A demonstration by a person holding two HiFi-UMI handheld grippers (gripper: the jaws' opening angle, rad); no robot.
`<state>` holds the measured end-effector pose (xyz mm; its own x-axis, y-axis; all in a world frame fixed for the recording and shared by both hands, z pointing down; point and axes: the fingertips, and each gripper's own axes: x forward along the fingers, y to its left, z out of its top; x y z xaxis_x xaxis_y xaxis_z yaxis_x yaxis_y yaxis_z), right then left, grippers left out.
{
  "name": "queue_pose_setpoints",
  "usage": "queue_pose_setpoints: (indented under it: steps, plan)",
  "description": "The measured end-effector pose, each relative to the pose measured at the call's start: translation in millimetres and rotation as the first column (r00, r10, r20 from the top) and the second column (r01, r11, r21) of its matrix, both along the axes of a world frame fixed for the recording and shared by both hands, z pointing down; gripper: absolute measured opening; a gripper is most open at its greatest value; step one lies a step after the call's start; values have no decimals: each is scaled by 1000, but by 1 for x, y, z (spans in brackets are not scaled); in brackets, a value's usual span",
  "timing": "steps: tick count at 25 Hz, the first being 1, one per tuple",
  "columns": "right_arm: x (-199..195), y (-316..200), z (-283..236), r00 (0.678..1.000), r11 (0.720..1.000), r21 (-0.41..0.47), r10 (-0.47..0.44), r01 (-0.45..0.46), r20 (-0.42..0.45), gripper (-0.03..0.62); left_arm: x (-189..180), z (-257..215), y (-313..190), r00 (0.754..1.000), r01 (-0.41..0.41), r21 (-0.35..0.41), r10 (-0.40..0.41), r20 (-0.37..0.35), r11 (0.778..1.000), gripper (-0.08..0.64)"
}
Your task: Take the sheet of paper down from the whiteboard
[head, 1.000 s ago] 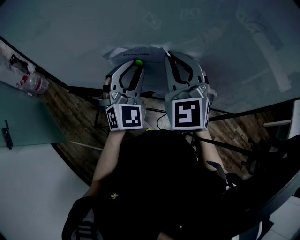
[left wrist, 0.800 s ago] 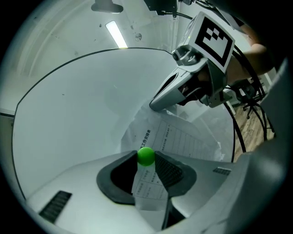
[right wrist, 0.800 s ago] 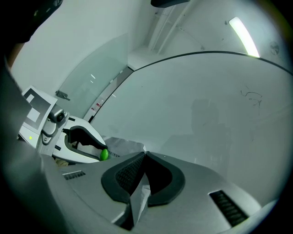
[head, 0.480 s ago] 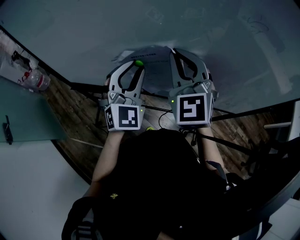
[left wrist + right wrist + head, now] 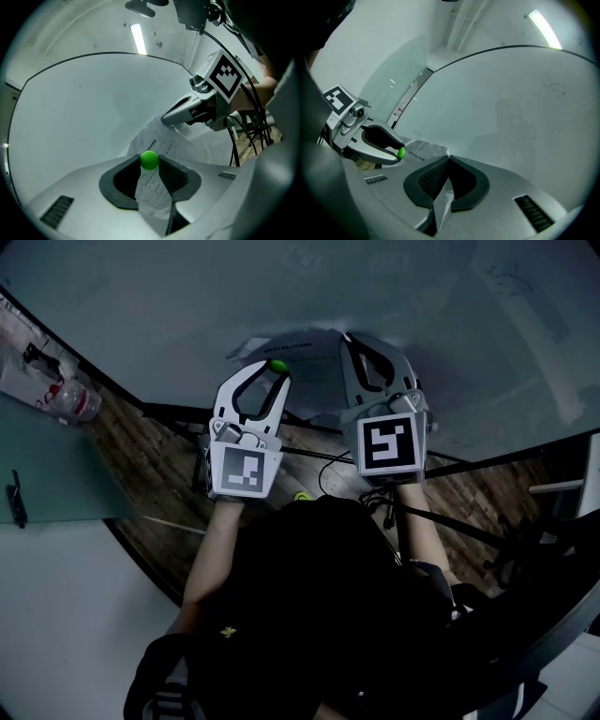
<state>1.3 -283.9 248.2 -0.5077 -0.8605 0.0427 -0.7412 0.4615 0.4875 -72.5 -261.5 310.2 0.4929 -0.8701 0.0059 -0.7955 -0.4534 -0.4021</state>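
**Far left.** A bottle [image 5: 70, 401] lies on a ledge beside the board [image 5: 187, 296], well apart from the work. It plays no part in it.

**Left gripper** [image 5: 278, 371]. It points level at the board. The jaws stand narrow, about half closed, and pinch a small green ball [image 5: 149, 160] at their tips. Judged by its place on the sheet, the ball is the magnet that pinned it. The paper [image 5: 154, 187] runs down between the same two pads, behind and below the ball, so this gripper has both. No view shows whether the ball touches the board.

**Paper.** It is crumpled and bowed, and hangs just in front of the lower part of the board. Its long axis runs across, from the left jaws over to the right ones. Printed lines show on the side facing the left gripper view.

**Right gripper** [image 5: 345, 338]. It is also level and just beside the left one. Its jaws are fully closed on a fold at the sheet's right edge, and that fold shows as a thin strip between the pads.

**Finding.** Neither hand is the nearer, since each has an end. The board lies straight ahead of both sets of jaws, so the coming move is judged to be an even pull straight back. An uneven pull could tear the sheet between the grips
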Motion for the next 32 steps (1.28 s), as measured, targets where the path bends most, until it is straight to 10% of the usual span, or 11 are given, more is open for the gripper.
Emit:
queue_pose_setpoints:
  steps: [32]
  plan:
    - [6, 56, 56, 941, 951, -279, -36, 136, 336, 15, -10, 18, 58, 963, -99, -181, 48, -266, 979, 123]
